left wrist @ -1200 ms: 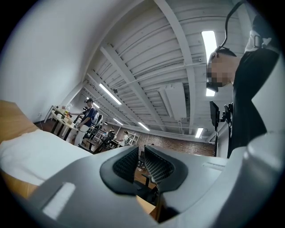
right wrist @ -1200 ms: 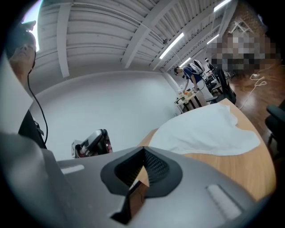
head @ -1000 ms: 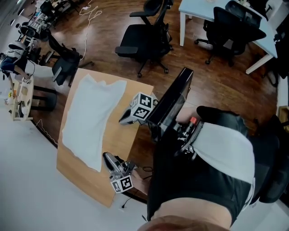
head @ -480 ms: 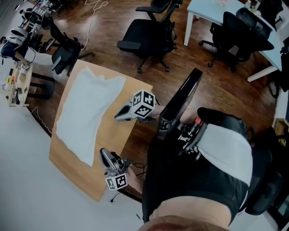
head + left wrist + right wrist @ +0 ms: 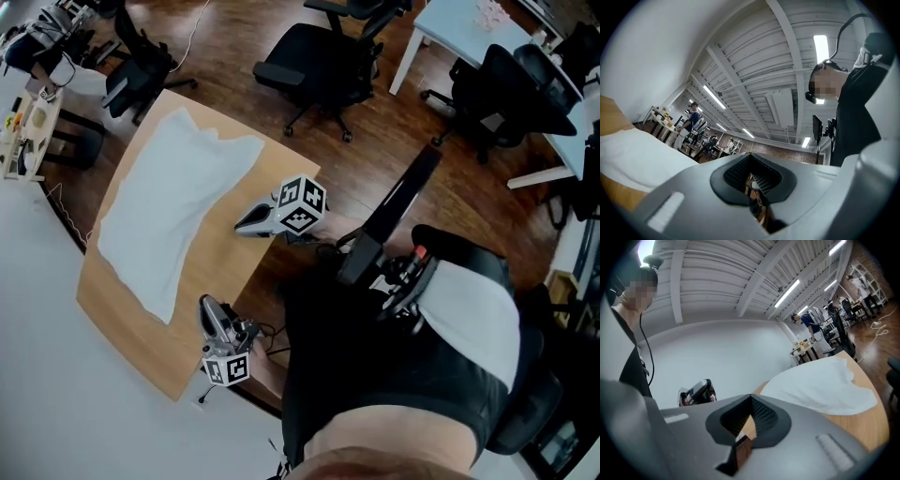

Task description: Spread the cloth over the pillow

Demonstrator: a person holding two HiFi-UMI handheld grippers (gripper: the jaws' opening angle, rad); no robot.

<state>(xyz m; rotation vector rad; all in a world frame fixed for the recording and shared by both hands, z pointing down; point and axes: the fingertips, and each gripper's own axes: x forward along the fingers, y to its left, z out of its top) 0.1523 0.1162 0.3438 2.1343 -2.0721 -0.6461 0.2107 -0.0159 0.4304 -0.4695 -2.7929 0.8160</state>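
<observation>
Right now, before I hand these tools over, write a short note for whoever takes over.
Left tool: jaws have just closed, shut, nothing between them, at the table's near edge, off the cloth.
Right tool: shut, empty, beside the cloth.
Cloth: lies spread out on the table; no pillow shows from under it.
Done: the spreading looks finished.
Left: perhaps smooth the rumpled far end.

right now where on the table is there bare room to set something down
Bare wood of the table runs between the white cloth and the near edge, bordered by the right tongs and the left tongs, just closed on nothing. A second strip lies past the cloth's end, by the left tongs' corner. The far side is crowded: all cloth.
</observation>
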